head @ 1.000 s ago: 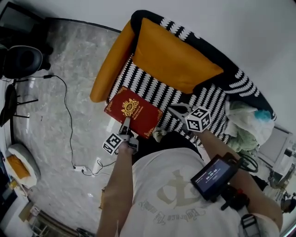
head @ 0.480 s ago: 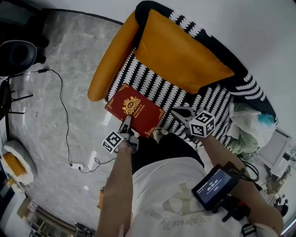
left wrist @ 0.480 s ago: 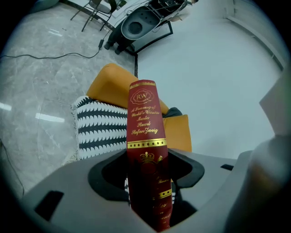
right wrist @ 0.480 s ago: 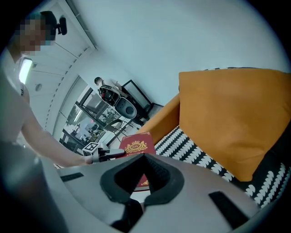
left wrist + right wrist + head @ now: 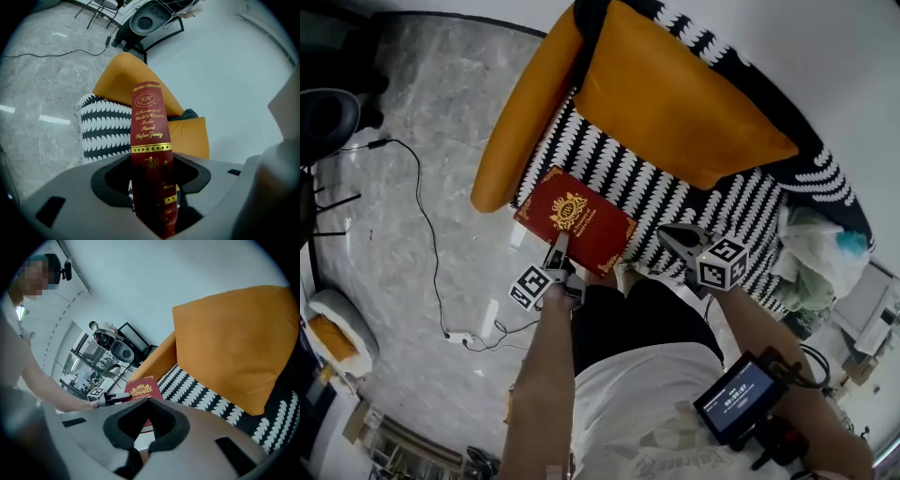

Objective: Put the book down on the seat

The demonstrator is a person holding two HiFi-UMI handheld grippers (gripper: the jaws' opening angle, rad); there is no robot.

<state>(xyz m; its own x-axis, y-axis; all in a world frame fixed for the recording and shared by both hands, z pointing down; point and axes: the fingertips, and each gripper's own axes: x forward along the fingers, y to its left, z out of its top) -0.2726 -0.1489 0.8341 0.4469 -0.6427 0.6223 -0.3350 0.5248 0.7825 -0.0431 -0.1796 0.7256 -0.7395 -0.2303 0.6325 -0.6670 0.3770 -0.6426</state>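
Note:
A red book with gold print lies flat at the front left corner of the black-and-white patterned seat. My left gripper is shut on its near edge. In the left gripper view the book's spine stands between the jaws of the left gripper, with the seat beyond it. I cannot tell whether the book rests on the seat or hangs just above it. My right gripper hovers over the seat's front edge, right of the book, shut and empty. In the right gripper view the book shows past the right gripper.
An orange back cushion and an orange armrest border the seat. A bundle of cloth and bags sits at the chair's right end. A cable runs across the marble floor to a power strip.
The book stays in my left gripper at the seat's front corner with hardly any shift. My right gripper has drifted a little to the right and nearer to the person.

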